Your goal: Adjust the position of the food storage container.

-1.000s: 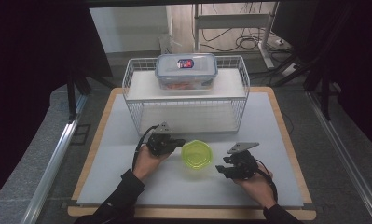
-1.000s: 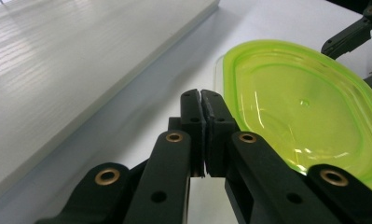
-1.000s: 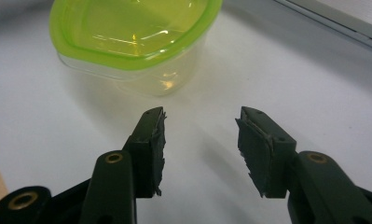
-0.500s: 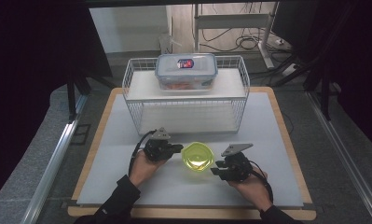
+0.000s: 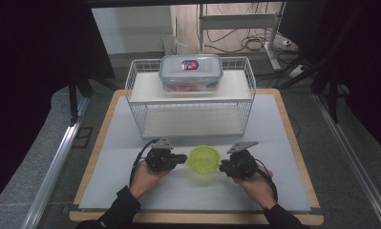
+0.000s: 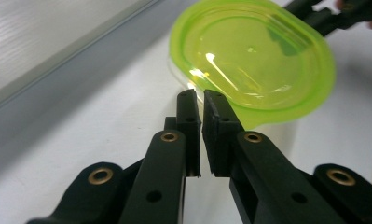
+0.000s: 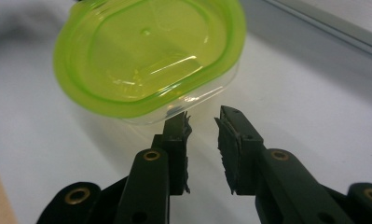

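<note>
The biggest thing I see from the high view is the tabletop (image 5: pixel 131 191), white with a wooden edge. On its far half stands a white wire rack (image 5: pixel 190 102), and on the rack's top shelf sits a clear box with a lid (image 5: pixel 191 71). Something orange lies inside it (I cannot tell what).

Nearer to me, in the middle of the tabletop, sits a small clear tub with a green lid (image 5: pixel 203 159). My two hands come at it from both sides.

My left hand-held gripper (image 5: pixel 181 158) is just beside the tub's left edge. Its own view shows more: its jaws are nearly together with only a thin slit between them, and the tips sit right at the rim of the green lid (image 6: pixel 253 60). I cannot tell if they pinch the rim.

My right hand-held gripper (image 5: pixel 222 167) is at the tub's right edge. Its own view shows a narrow gap with nothing in it; the jaws have just been closing. One tip is tucked right under the green lid's (image 7: pixel 146 51) edge, by the tub's clear wall. I cannot see what is in the tub.
</note>
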A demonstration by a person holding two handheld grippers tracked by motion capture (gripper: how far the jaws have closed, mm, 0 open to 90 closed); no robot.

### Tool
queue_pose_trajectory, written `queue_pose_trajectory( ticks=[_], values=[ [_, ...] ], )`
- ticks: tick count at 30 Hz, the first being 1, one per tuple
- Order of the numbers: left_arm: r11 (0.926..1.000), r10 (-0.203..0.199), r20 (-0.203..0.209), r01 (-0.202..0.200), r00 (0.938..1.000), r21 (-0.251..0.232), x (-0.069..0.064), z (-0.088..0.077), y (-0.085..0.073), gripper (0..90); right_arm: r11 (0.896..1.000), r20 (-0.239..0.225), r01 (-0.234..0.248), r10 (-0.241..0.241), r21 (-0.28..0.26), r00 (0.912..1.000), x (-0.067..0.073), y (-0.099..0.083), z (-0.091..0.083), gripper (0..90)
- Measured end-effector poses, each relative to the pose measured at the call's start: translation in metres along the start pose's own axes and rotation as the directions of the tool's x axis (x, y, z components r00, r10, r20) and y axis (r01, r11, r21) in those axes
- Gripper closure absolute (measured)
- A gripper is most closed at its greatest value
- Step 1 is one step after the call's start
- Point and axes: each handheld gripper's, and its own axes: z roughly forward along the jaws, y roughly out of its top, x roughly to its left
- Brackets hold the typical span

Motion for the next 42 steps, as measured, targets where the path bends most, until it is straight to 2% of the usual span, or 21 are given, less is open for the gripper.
queue_pose_trajectory(
  ticks=[9, 14, 18, 21, 24, 27, 33, 37, 39, 42],
  values=[
    [1.0, -0.001, 0.021, 0.001, 0.9998, 0.0, -0.011, 0.0, -0.002, 84.4, 1.0, 0.025, -0.011, 0.011, -0.002, 0.9996, -0.017, 0.002, 0.007, 73.1],
    [0.9999, 0.009, -0.019, -0.01, 0.9998, -0.006, -0.012, -0.006, -0.003, 79.8, 1.0, 0.031, -0.014, 0.014, -0.004, 0.9994, -0.025, -0.001, 0.004, 73.4],
    [0.9996, 0.016, -0.066, -0.018, 0.9977, -0.024, -0.014, -0.02, -0.008, 69.1, 0.999, 0.03, -0.028, 0.029, -0.028, 0.9991, -0.03, -0.006, -0.006, 69.1],
    [0.999, 0.031, -0.104, -0.034, 0.9941, -0.03, -0.018, -0.03, -0.013, 59.5, 0.998, 0.004, -0.038, 0.038, -0.057, 0.9993, -0.035, -0.009, -0.013, 65.1],
    [0.9978, 0.052, -0.15, -0.057, 0.9874, -0.033, -0.021, -0.038, -0.018, 48.0, 0.996, -0.016, -0.051, 0.05, -0.069, 0.9986, -0.036, -0.011, -0.019, 58.4],
    [0.9968, 0.053, -0.182, -0.063, 0.9819, -0.049, -0.024, -0.047, -0.024, 37.5, 0.996, -0.019, -0.058, 0.056, -0.072, 0.9982, -0.034, -0.012, -0.022, 52.8],
    [0.9937, 0.066, -0.218, -0.084, 0.9737, -0.074, -0.028, -0.056, -0.037, 19.6, 0.996, -0.005, -0.046, 0.046, -0.074, 0.999, -0.029, -0.014, -0.027, 39.6],
    [0.9924, 0.063, -0.227, -0.085, 0.9719, -0.089, -0.028, -0.061, -0.046, 11.8, 0.997, -0.001, -0.032, 0.032, -0.069, 0.9995, -0.027, -0.016, -0.026, 31.8],
    [0.9925, 0.058, -0.238, -0.082, 0.9697, -0.091, -0.028, -0.065, -0.051, 10.4, 0.998, 0.002, -0.026, 0.026, -0.056, 0.9997, -0.026, -0.018, -0.024, 27.4],
    [0.9931, 0.045, -0.251, -0.07, 0.967, -0.093, -0.028, -0.068, -0.056, 8.3, 0.999, 0.014, -0.017, 0.018, -0.038, 0.9997, -0.023, -0.019, -0.021, 25.2]
  ],
)
